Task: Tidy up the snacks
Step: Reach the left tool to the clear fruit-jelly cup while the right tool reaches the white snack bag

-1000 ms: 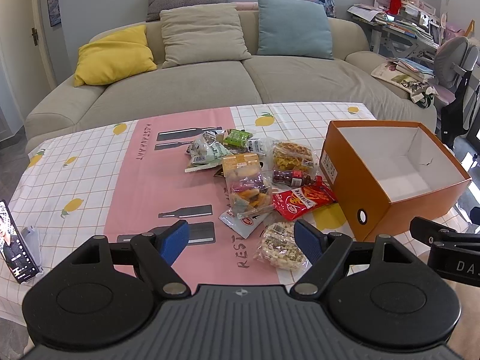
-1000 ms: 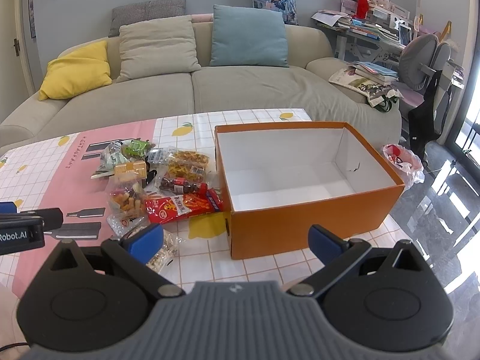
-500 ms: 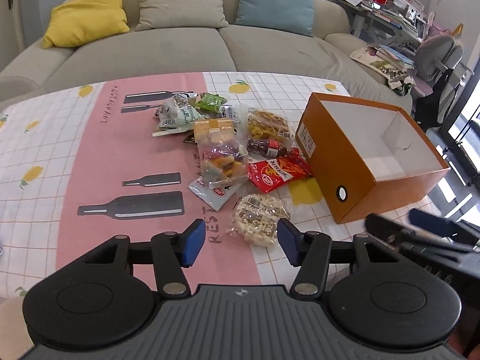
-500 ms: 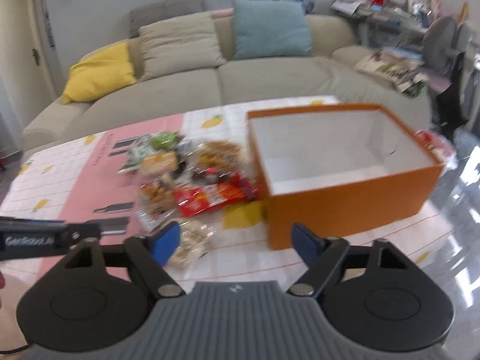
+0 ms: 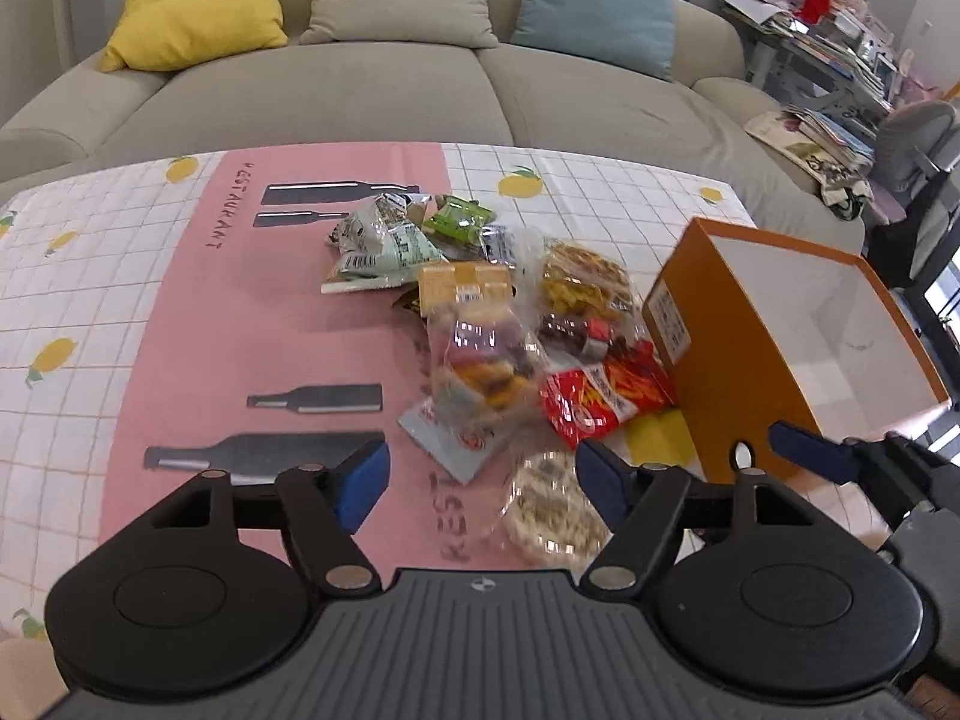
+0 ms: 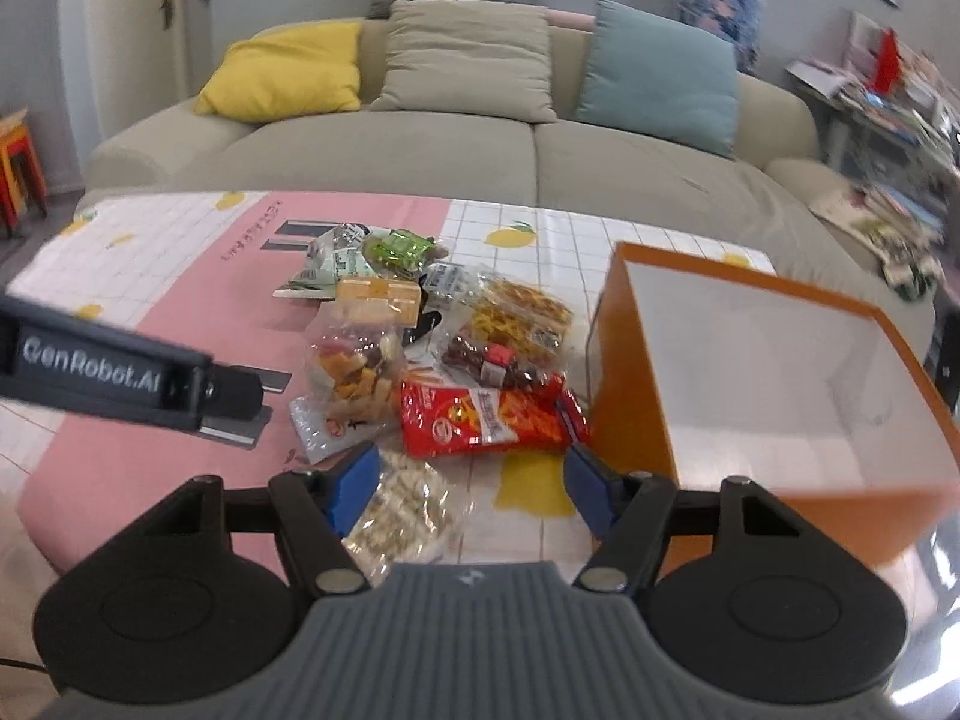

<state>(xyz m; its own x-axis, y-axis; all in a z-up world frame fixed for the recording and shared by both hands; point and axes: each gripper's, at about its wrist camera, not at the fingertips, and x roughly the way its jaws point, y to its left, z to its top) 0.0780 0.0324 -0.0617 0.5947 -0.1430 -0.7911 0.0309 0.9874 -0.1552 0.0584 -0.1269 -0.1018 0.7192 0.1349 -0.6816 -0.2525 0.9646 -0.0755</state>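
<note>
A pile of snack packets lies mid-table: a red packet (image 5: 600, 402) (image 6: 480, 420), a clear bag of mixed crackers (image 5: 480, 354) (image 6: 354, 366), a green packet (image 5: 459, 219) and a pale bag of puffed pieces (image 5: 546, 510) (image 6: 408, 510) nearest me. An open orange box (image 5: 708, 372) (image 6: 630, 396), white and bare inside, stands right of the pile. My left gripper (image 5: 480, 483) hovers over the pile's near edge, its jaws opening, nothing pinched. My right gripper (image 6: 471, 486) hangs above the pale bag and the box's corner, its jaws closing, pads touching nothing.
The table wears a pink and white checked cloth (image 5: 180, 330) with lemon and bottle prints. A beige sofa (image 5: 360, 90) with yellow, beige and teal cushions runs along the far side. A cluttered desk (image 5: 840, 48) and a chair (image 5: 918, 138) stand at the right.
Both grippers have sunk and moved forward toward the snack pile. The left jaws narrowed, then widened again. The right jaws have narrowed, and its view has swung left from the box toward the pile.
</note>
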